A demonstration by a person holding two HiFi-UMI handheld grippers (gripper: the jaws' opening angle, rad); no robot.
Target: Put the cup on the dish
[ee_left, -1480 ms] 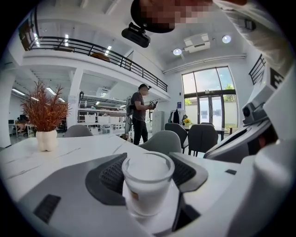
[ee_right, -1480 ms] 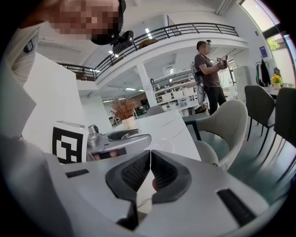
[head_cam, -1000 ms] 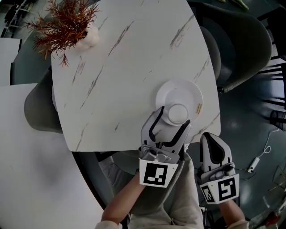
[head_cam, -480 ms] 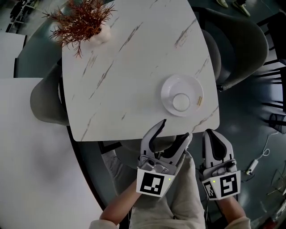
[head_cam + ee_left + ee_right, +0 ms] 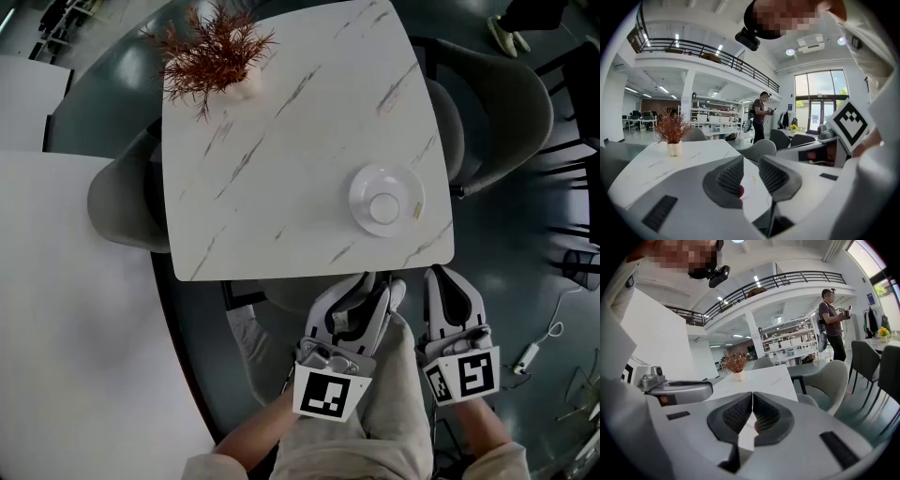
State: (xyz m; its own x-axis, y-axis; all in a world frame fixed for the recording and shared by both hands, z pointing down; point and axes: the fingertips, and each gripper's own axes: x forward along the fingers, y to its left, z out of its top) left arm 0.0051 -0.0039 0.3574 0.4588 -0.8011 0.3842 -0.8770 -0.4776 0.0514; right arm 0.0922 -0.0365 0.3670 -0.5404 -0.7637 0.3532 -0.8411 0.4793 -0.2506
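Observation:
A small white cup (image 5: 384, 207) stands upright in the middle of the round white dish (image 5: 409, 190), near the right front corner of the marble table (image 5: 281, 141). My left gripper (image 5: 382, 281) is off the table, just in front of its edge, over the person's lap. Its jaws are closing, with a narrow gap left and nothing between them (image 5: 750, 164). My right gripper (image 5: 446, 275) sits beside it on the right, shut and empty (image 5: 752, 397). Neither gripper touches the cup or the dish.
A reddish dried plant in a white vase (image 5: 217, 49) stands at the table's far left corner. Grey chairs sit to the left (image 5: 122, 202) and right (image 5: 506, 103) of the table. A person (image 5: 832, 317) stands in the background of the hall.
The left gripper has let go of the cup and drawn back off the table toward the person, its jaws narrowing. The cup stays on the dish. The right gripper has barely moved.

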